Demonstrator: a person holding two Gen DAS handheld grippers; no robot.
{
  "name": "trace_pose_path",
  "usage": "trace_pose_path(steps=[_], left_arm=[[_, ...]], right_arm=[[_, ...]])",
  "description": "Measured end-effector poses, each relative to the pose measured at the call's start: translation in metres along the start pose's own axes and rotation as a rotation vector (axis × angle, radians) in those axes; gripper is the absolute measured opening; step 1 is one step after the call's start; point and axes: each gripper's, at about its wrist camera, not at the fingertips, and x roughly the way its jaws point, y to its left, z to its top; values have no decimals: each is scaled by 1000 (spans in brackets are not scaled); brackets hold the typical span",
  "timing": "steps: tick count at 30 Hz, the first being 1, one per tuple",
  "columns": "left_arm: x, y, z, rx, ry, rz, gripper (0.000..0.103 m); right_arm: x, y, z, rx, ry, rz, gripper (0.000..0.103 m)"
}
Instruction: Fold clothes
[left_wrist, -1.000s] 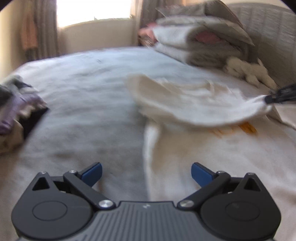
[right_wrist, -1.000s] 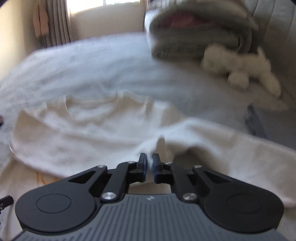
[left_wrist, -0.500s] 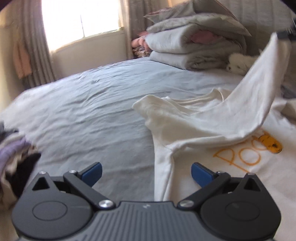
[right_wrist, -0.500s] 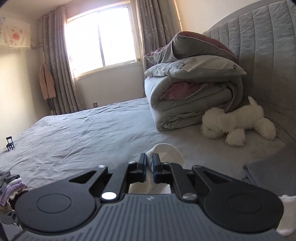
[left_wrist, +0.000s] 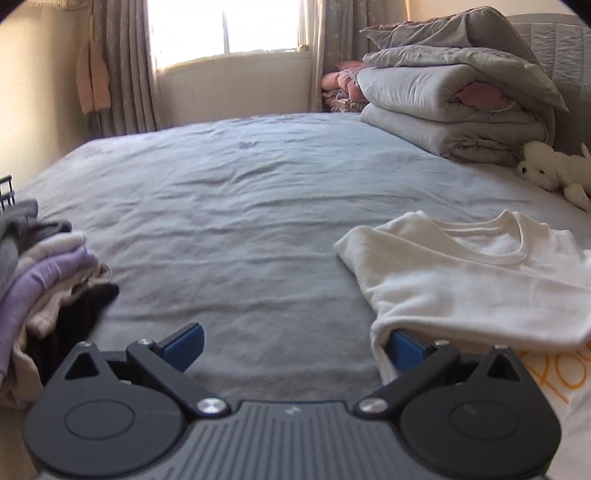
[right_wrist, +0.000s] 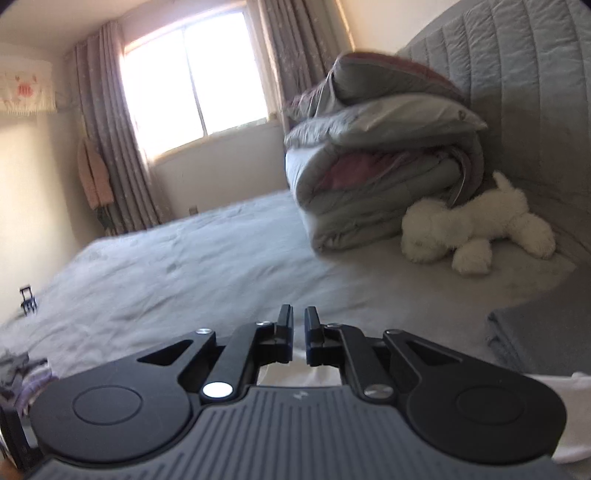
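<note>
We had the cream T-shirt (left_wrist: 461, 280) on the bed (left_wrist: 240, 206), one sleeve folded in. Our left tool (left_wrist: 295, 345) gaped wide at its side edge; our right tool (right_wrist: 299, 332) was closed, apparently empty. We judged a deep, square pinch best.

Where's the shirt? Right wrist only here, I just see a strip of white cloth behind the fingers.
Observer: The white T-shirt lies flat on the bed, its top part folded down over the body, collar up.
Operator: Left gripper?
Observer: The left gripper is open. The finger nearer the shirt sits at the folded edge, with cloth draped over its tip.
Operator: Which side is up?
Observer: Looks like the front: an orange print shows below the fold.
</note>
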Motion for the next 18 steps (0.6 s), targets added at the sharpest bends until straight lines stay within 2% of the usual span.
trace_pose_path(steps=[2,5,6,9,10,11,18], left_arm=[[-3,-1,0,7,-8,2,103],[-6,2,1,10,-9,-10,103],[-7,3,2,10,-6,-16,103],[-5,6,2,15,16,-26,103],[-4,7,1,18,24,-29,103],[-4,8,1,17,30,-34,103],[-8,23,4,8,97,-91,103]], right_arm=[[12,0,-9,-20,64,-23,7],[32,0,-29,-71,200,11,8],[36,2,-36,-102,227,-4,10],[45,8,-52,-184,287,-43,32],[46,9,-55,-200,296,-50,46],[46,7,-56,-204,303,-53,51],[38,-21,-48,-145,306,-105,51]])
